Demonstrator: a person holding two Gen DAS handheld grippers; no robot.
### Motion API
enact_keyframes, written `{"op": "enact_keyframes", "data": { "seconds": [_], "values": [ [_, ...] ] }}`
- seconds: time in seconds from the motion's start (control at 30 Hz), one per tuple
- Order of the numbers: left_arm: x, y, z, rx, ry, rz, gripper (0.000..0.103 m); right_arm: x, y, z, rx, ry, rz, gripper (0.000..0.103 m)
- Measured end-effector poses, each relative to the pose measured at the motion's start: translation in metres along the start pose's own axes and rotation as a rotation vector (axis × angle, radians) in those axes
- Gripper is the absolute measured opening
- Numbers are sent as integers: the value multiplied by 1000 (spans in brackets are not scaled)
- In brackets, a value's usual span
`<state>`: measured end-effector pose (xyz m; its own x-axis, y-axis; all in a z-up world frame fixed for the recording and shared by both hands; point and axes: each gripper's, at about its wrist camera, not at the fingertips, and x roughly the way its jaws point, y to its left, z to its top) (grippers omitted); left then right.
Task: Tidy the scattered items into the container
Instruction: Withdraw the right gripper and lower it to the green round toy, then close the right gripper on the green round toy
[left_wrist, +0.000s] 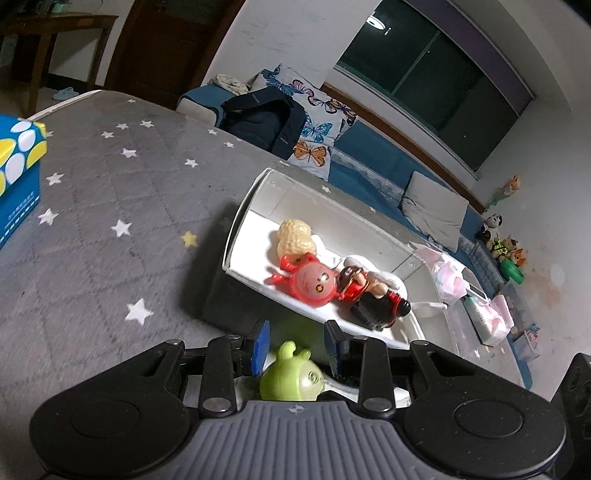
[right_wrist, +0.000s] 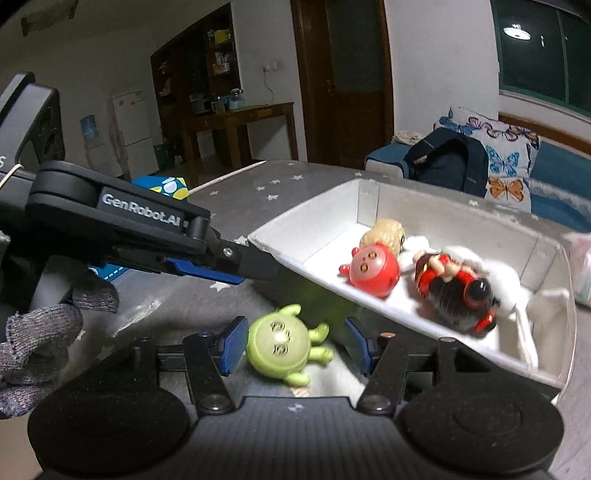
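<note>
1. Right gripper (right_wrist: 295, 349) stands part open around the green toy (right_wrist: 279, 347), low centre of the right wrist view, pads not pressing it
2. Left gripper (left_wrist: 295, 343) looks open; whether it grips anything I cannot tell
3. Toy lies on the surface beside the white container (right_wrist: 280, 254); it looks light, hard and glossy, so pinch its round head

Dim room, bright patch inside the white box (left_wrist: 255, 206), motion blur, strong fisheye bending at edges.

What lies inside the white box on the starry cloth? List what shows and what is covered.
Inside the white box: a tan peanut toy, a red round toy, a red-and-black doll and something white partly beneath the doll. The white thing's form stays covered.
</note>
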<state>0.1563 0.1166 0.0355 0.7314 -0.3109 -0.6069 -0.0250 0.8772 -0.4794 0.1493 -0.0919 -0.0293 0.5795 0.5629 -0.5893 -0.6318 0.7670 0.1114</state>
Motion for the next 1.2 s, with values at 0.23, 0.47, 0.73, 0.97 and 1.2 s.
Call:
{"op": "enact_keyframes", "data": {
  "seconds": [0.23, 0.47, 0.73, 0.97, 1.2],
  "values": [
    [-1, 2, -10, 14, 8, 12, 35, 6, 4, -14, 18, 13, -17, 64],
    [3, 4, -14, 20, 18, 20, 35, 15, 12, -22, 7, 26, -32, 64],
    [5, 7, -17, 10, 28, 14, 35, 23, 20, -24, -24, 33, -44, 64],
    [8, 8, -18, -1, 35, -4, 35, 27, 23, -26, -35, 31, -50, 63],
    [15, 11, -17, -29, 54, -22, 35, 32, 23, -23, -33, 24, -57, 63]
  ]
}}
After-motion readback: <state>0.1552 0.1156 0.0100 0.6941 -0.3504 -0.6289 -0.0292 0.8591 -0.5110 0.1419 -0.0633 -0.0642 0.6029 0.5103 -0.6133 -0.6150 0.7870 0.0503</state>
